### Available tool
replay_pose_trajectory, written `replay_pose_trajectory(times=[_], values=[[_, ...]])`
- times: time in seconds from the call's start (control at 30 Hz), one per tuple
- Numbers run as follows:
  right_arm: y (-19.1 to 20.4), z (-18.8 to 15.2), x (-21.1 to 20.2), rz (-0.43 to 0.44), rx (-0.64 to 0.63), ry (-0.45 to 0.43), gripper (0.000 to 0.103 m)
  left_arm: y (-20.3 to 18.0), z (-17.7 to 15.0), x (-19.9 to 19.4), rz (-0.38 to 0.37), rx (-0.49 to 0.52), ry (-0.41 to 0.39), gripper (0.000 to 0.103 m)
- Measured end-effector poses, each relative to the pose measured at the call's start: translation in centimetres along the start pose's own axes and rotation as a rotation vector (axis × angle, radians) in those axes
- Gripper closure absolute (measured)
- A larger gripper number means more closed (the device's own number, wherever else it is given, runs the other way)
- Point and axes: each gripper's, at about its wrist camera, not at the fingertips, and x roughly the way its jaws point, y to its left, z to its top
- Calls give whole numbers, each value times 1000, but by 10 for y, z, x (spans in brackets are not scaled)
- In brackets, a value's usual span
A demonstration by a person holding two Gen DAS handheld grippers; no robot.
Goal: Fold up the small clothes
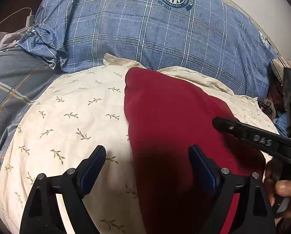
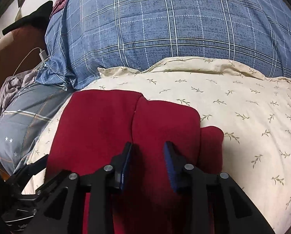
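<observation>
A dark red garment (image 1: 170, 120) lies partly folded on a cream pillow with a leaf print (image 1: 71, 117). In the right wrist view the red garment (image 2: 110, 124) shows a folded layer with a seam down its middle. My left gripper (image 1: 147, 152) is wide open and empty, straddling the garment's left edge. My right gripper (image 2: 148, 150) is open with a narrower gap, empty, just above the garment's middle. The right gripper also shows in the left wrist view (image 1: 242, 134), reaching in over the garment's right side.
A blue plaid pillow (image 1: 145, 31) with a round emblem lies behind the cream pillow (image 2: 242, 105). A grey plaid bedcover (image 1: 11, 85) lies at the left. A white charger and cable (image 2: 42, 54) sit at the far left. The left gripper's body (image 2: 24, 175) shows at lower left.
</observation>
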Motion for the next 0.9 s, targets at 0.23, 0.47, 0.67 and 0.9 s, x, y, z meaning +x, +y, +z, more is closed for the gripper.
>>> replay_pose_trajectory(times=[0.23,0.47,0.67,0.9], values=[[6,-30,-45,39,-31,-26,58,-4,-4,-3,22,28,-25,15],[8,-50,-41,-65,-88,-17,56,-8,-15,-13,49,70,-66,15],[18,-59,-65,-64,-114,-26,36,-9,-26,-34,67,66,-66,15],[18,-67,-87,-85,-88,-37,25,-12,-36,-61,96,57,-72,15]])
